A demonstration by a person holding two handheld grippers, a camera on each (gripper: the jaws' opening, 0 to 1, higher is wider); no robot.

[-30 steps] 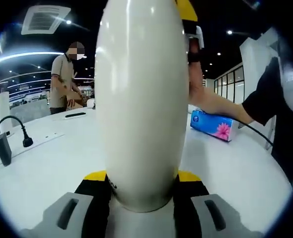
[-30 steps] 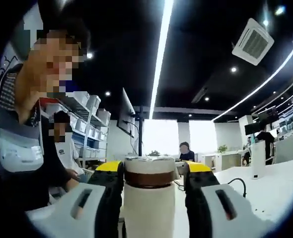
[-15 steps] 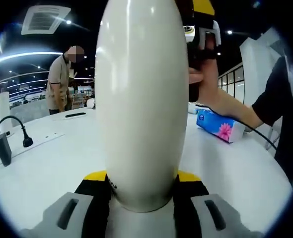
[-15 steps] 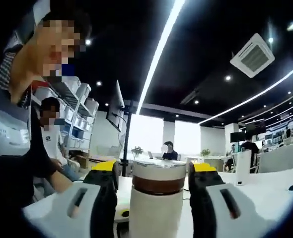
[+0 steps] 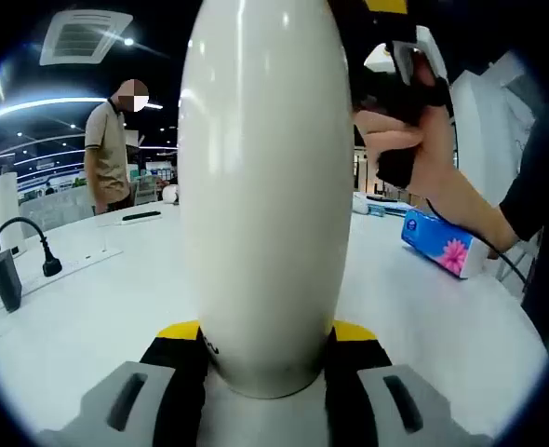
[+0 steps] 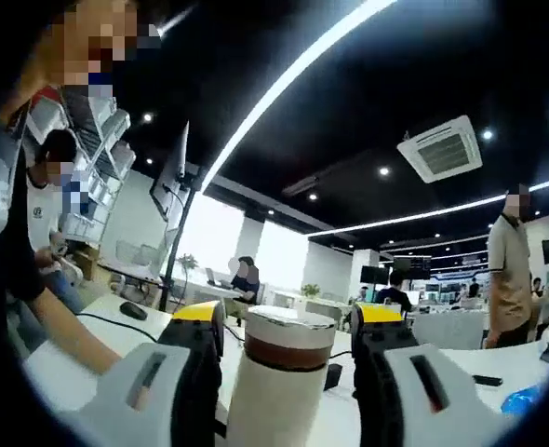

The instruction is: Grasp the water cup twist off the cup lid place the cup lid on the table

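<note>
Your left gripper (image 5: 265,358) is clamped narrow on the tall, glossy white, bullet-shaped water cup (image 5: 265,186), its yellow-tipped black jaws pressed against the cup's lower body on both sides. The cup stands up along the middle of the left gripper view, above the white table (image 5: 88,307).

In the right gripper view your right gripper (image 6: 288,326) has its jaws on either side of the cup's top, where the pale round cup lid (image 6: 288,326) sits on a brown band (image 6: 284,354) over the white body. The jaws stand just beside the lid; you cannot tell from here whether they press on it. The lid is on the cup.

To the right in the left gripper view, your hand (image 5: 414,149) grips the right gripper's dark handle beside the cup's upper part. Past it, a blue tissue pack with a pink flower print (image 5: 442,247) lies on the table. On the left, a black power cable and plug (image 5: 33,247) rest near the table's edge.

Farther back, a person in a beige shirt (image 5: 107,154) stands beyond the table, under a bright ceiling light strip (image 6: 293,74).
</note>
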